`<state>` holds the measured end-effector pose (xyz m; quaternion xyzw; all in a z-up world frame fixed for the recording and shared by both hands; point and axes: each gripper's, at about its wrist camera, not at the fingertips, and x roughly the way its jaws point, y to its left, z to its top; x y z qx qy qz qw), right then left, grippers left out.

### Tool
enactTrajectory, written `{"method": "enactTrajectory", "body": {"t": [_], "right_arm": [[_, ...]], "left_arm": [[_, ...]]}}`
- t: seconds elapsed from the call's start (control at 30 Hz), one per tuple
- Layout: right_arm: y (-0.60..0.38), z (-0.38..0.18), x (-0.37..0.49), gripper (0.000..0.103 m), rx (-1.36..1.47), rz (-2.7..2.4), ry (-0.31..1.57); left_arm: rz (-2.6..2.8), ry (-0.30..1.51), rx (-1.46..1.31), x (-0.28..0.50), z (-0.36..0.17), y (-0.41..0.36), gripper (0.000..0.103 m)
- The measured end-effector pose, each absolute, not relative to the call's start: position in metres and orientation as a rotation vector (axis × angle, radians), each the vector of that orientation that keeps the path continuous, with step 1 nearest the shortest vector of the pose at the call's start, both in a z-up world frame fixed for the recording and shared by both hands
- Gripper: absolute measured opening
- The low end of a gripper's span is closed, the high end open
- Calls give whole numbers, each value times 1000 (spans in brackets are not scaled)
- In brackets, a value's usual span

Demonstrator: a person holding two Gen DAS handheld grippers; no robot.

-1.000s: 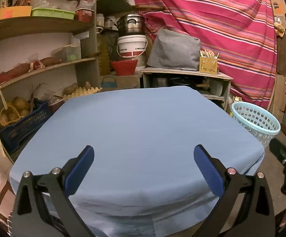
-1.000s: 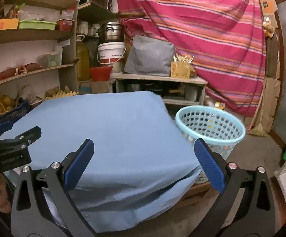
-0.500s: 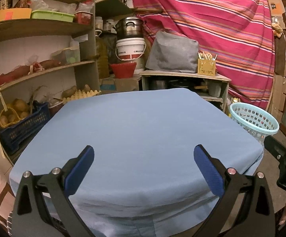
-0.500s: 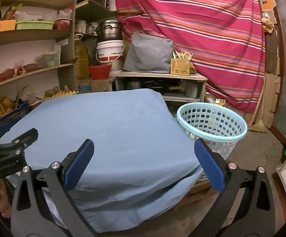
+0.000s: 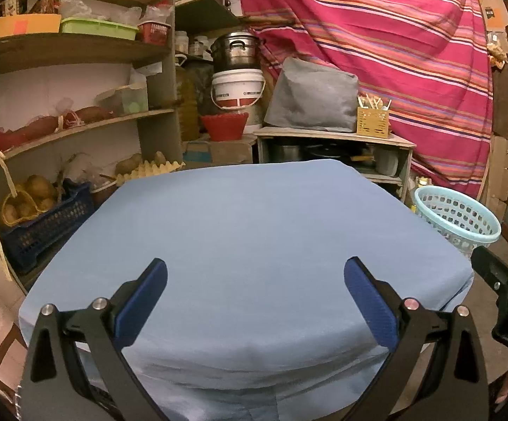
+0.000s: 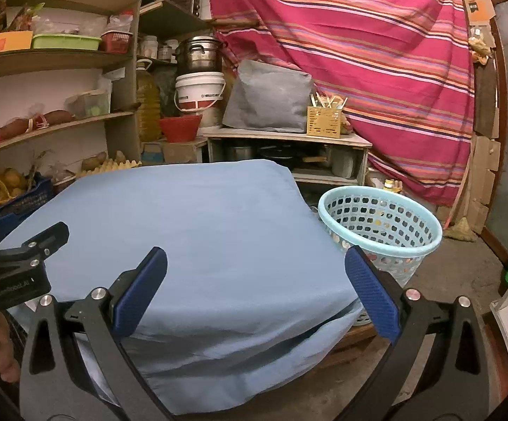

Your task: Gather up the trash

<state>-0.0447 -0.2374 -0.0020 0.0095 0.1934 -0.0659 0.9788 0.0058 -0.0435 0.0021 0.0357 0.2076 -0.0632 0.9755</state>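
Observation:
A table under a plain blue cloth (image 5: pixel 254 238) fills the middle of both views (image 6: pixel 183 231). No trash shows on it. A light blue perforated basket (image 6: pixel 380 224) stands on the floor at the table's right side; it also shows in the left wrist view (image 5: pixel 457 217). My left gripper (image 5: pixel 255 301) is open and empty over the table's near edge. My right gripper (image 6: pixel 255 296) is open and empty over the near right corner. The left gripper's side shows at the left of the right wrist view (image 6: pixel 18 266).
Wooden shelves (image 5: pixel 71 129) with boxes, potatoes and a blue crate (image 5: pixel 43 224) line the left. A low cabinet (image 6: pixel 289 151) with a grey bag, bucket and pot stands behind the table. A striped red cloth (image 5: pixel 394 52) hangs at the back right.
Both cameras have drawn back slightly and tilted; the table and basket sit a little lower and farther in view. Both grippers stay open and empty.

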Motion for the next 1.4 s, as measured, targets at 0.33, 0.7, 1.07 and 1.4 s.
{"method": "enactTrajectory", "body": {"t": [0.33, 0.7, 1.07, 1.4], "right_arm": [[-233, -3, -43, 99, 2, -134, 386], [-233, -2, -42, 99, -2, -135, 385], [-233, -2, -42, 99, -1, -134, 385], [-233, -2, -42, 99, -2, -134, 386]], "left_arm": [[-121, 409, 80, 5, 0, -46, 98], [-119, 406, 77, 4, 1, -44, 98], [-117, 400, 81, 4, 2, -41, 98], [-119, 400, 80, 4, 2, -40, 98]]}}
